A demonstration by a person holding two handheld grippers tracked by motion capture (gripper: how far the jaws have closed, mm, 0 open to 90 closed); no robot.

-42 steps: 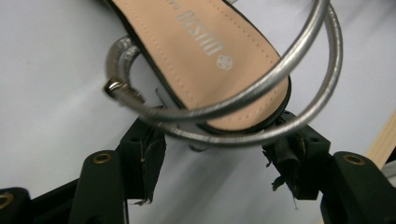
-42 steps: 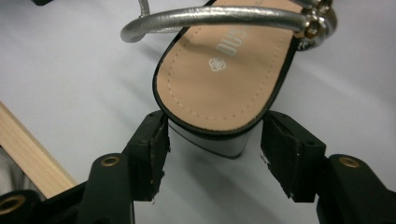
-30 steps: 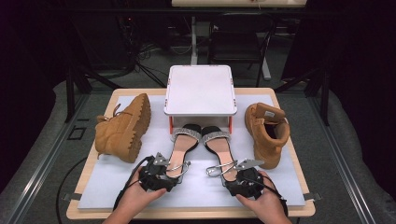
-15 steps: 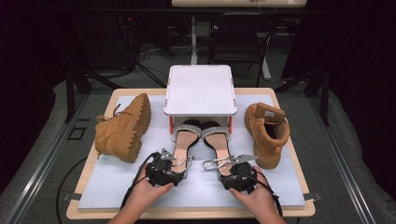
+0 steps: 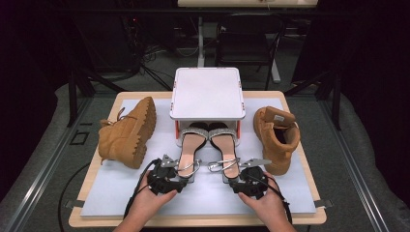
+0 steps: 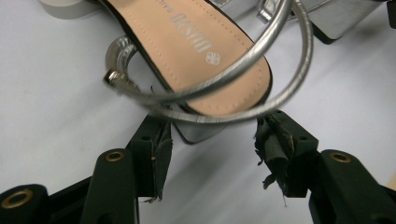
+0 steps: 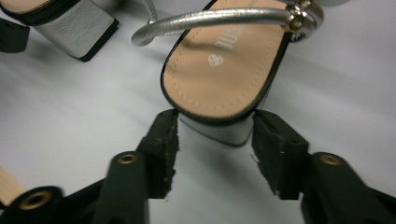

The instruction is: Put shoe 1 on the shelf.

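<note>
A pair of silver-strapped sandals lies heel-first toward me under a white raised shelf (image 5: 207,94). My left gripper (image 5: 185,171) is at the left sandal (image 5: 191,145). In the left gripper view its jaws (image 6: 210,140) have just been closing and straddle the silver heel block of that sandal (image 6: 196,51), with a gap still showing at one pad, so it is open. My right gripper (image 5: 230,175) is at the right sandal (image 5: 225,145). In the right gripper view its jaws (image 7: 215,137) have also been closing, and both pads sit against the heel of that sandal (image 7: 224,70).
A tan boot (image 5: 128,133) lies on its side at the left of the pale mat (image 5: 203,200). Its mate (image 5: 275,137) stands at the right, close to my right hand. The table's wooden front edge is just below my hands.
Both hands slid forward, pushing the sandals' toes under the shelf. Both pairs of jaws have narrowed around the heels.
</note>
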